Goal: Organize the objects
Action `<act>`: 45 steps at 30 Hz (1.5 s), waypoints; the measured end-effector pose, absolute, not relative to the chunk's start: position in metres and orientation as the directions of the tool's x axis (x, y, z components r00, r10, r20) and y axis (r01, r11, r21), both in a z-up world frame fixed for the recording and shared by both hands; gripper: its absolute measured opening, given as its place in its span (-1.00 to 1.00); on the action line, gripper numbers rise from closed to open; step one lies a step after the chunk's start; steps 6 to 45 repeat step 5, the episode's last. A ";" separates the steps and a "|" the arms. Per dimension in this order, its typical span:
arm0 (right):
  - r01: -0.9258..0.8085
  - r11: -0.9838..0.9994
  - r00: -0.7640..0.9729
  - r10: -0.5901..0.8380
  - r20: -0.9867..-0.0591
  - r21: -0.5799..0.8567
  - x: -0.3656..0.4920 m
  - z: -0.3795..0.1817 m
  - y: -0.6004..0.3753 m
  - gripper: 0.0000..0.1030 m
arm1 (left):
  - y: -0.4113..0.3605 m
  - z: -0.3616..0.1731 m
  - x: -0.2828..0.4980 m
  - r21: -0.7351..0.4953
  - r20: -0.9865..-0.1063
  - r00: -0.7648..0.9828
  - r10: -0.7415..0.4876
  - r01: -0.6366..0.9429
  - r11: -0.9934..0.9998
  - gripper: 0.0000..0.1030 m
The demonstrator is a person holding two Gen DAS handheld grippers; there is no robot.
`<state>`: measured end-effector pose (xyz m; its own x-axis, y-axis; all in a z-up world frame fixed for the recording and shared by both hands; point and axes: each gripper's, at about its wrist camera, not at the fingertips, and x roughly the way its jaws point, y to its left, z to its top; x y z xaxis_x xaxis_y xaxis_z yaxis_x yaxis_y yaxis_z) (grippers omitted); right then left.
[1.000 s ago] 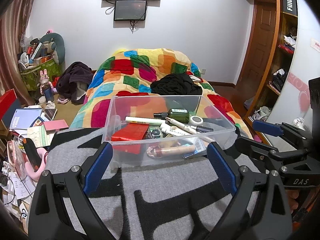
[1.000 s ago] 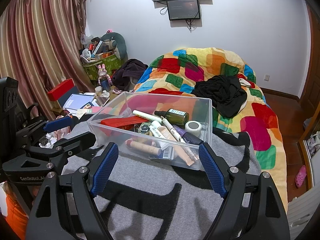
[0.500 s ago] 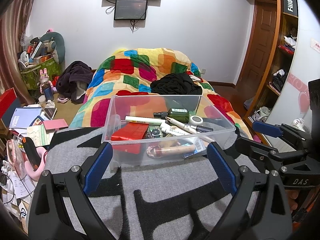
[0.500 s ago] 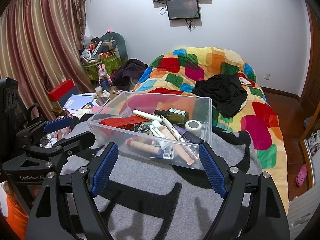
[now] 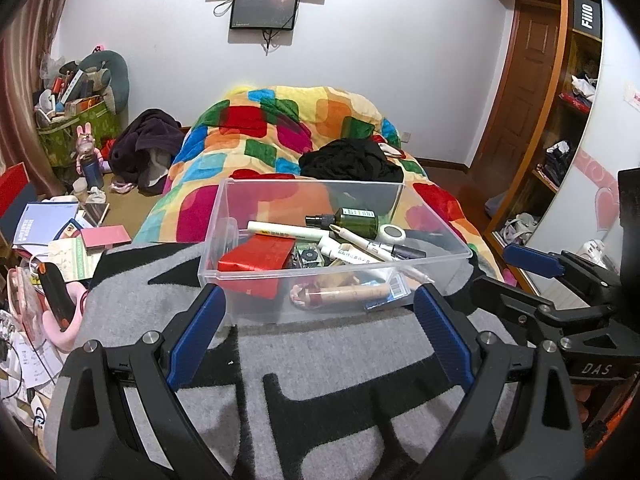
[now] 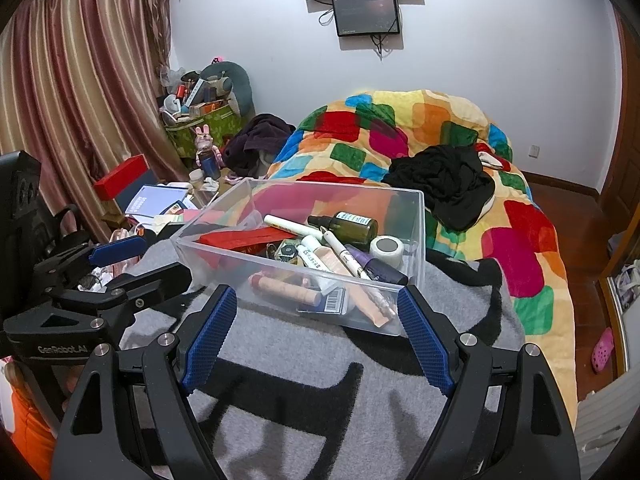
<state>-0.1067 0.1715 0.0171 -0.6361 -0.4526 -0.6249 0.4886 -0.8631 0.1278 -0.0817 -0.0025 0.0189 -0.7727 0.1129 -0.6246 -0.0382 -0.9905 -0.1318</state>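
A clear plastic bin rests on a grey and black blanket at the foot of the bed. Inside lie a red packet, a dark green bottle, a white tape roll, a tan tube and several pens. My left gripper hovers open just short of the bin's near wall, nothing between its blue pads. My right gripper is likewise open and empty; it also shows at the right in the left wrist view.
A patchwork quilt covers the bed beyond the bin, with black clothing on it. Books and papers clutter the floor at left. A wooden shelf unit stands right.
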 end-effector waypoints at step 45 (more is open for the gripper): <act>0.485 -0.865 -0.634 -0.451 -0.628 0.132 -0.108 0.016 0.173 0.56 | -0.001 0.021 -0.081 -0.128 -0.623 -0.774 0.113 -0.041 -0.991 0.87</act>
